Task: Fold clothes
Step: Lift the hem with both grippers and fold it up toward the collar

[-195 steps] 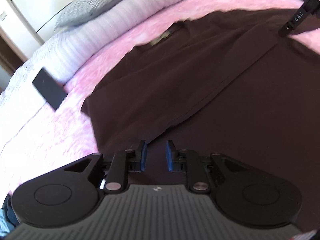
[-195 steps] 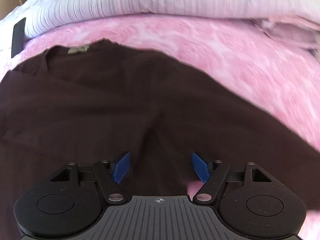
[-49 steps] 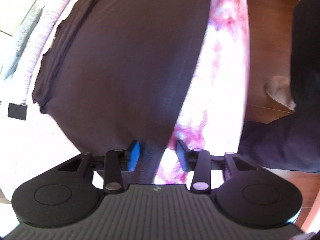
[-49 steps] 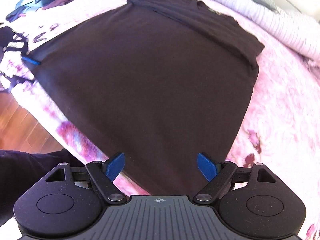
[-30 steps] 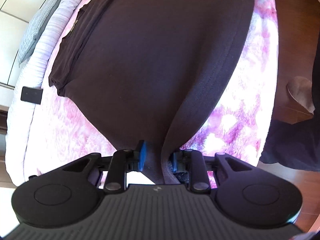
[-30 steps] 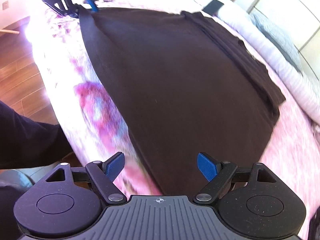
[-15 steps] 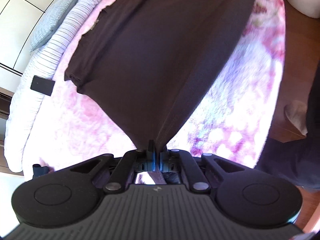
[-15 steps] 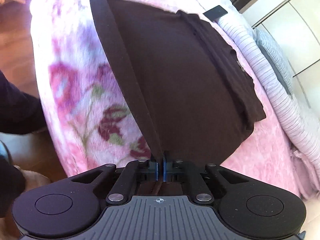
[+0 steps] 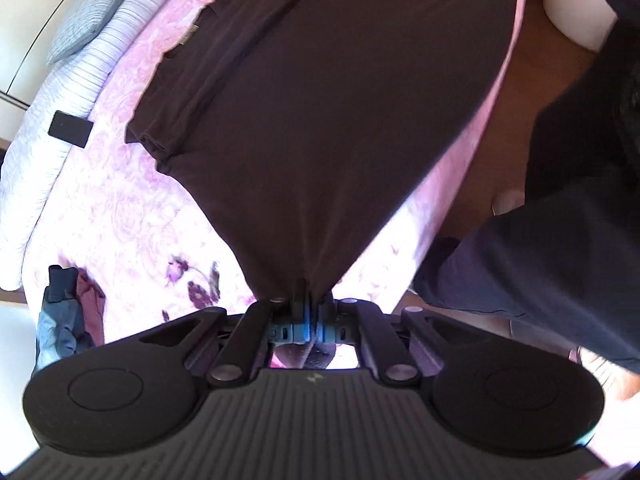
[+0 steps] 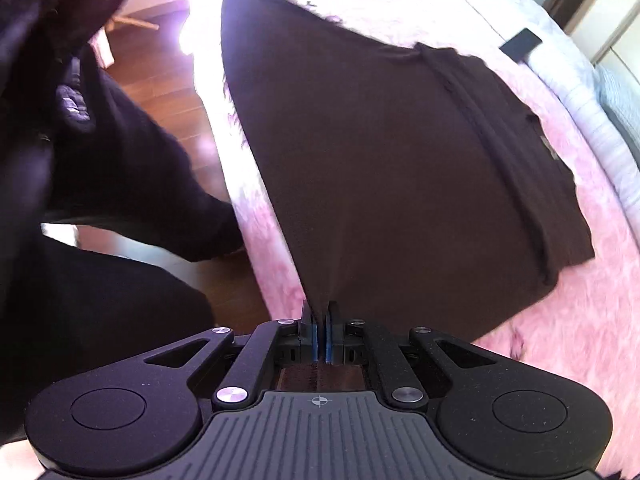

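Brown shirt [image 9: 320,120] hem corners seemingly pinched in clamped left gripper [image 9: 307,300] and right gripper [image 10: 320,312]

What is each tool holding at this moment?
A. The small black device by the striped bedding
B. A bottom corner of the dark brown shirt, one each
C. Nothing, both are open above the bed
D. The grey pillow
B: the left tool and the right tool are each shut on a corner of the dark brown shirt, the fabric fanning out from each toward the pink blanket.

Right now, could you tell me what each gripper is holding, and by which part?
Both hold the dark brown shirt: the left gripper and the right gripper are each shut on a bottom hem corner.
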`<state>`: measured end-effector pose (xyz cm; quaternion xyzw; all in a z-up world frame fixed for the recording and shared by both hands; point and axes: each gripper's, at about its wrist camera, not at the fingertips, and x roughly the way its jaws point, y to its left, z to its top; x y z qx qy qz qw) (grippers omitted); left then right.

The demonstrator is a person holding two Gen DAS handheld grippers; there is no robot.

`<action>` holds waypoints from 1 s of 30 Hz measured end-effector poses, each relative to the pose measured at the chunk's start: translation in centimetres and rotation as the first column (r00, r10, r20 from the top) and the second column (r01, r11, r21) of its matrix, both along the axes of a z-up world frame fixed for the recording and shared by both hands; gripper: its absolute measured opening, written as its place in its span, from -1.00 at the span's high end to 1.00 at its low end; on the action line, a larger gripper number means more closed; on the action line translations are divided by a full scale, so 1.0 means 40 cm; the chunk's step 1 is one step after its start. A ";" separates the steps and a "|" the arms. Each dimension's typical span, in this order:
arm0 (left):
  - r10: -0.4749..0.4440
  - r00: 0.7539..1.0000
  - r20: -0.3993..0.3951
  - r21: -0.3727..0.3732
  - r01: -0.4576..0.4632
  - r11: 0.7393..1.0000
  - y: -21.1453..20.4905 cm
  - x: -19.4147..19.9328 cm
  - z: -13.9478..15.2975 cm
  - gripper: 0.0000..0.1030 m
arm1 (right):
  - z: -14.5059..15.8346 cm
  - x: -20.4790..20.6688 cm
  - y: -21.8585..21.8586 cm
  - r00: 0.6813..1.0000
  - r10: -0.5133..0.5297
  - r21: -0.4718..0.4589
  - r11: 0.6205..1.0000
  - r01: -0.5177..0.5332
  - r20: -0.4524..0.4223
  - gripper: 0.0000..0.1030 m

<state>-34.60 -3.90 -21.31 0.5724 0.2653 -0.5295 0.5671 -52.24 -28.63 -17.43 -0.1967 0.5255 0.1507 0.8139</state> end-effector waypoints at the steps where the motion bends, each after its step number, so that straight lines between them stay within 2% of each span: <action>1: 0.008 1.000 0.000 -0.012 -0.008 1.000 -0.020 0.015 0.013 0.95 | 0.025 0.018 -0.025 1.000 -0.007 -0.008 1.000 0.007 0.009 0.95; 6: 0.007 0.999 0.048 -0.141 0.000 0.990 -0.231 0.219 0.086 0.95 | 0.132 0.178 -0.193 0.996 -0.032 -0.092 0.995 0.039 0.085 0.95; 9: -0.001 0.998 0.061 -0.196 0.013 0.980 -0.401 0.396 0.095 0.94 | 0.151 0.324 -0.307 0.992 -0.048 -0.144 0.987 0.064 0.113 0.95; 11: -0.003 0.999 0.038 -0.223 0.011 0.975 -0.513 0.514 0.076 0.94 | 0.133 0.424 -0.384 0.992 -0.070 -0.166 0.982 0.088 0.108 0.94; 15: -0.026 1.000 -0.018 -0.194 0.022 0.981 -0.708 0.705 -0.010 0.94 | 0.037 0.605 -0.524 0.989 -0.142 -0.180 0.972 0.149 0.052 0.94; 17: -0.031 0.998 -0.045 -0.161 0.023 0.987 -0.759 0.746 -0.064 0.93 | -0.024 0.679 -0.586 0.986 -0.167 -0.174 0.971 0.165 -0.001 0.94; 20: -0.037 0.996 -0.078 -0.115 0.028 0.993 -0.824 0.801 -0.136 0.93 | -0.070 0.754 -0.679 0.980 -0.191 -0.157 0.971 0.179 -0.063 0.94; 28: 0.048 0.987 -0.151 -0.035 -0.053 0.998 -0.949 0.911 -0.246 0.86 | -0.146 0.837 -0.826 0.963 -0.227 -0.059 0.974 0.220 -0.147 0.94; 30: 0.081 0.985 -0.151 -0.031 -0.086 0.996 -0.972 0.934 -0.271 0.86 | -0.173 0.859 -0.860 0.960 -0.244 -0.030 0.970 0.242 -0.140 0.94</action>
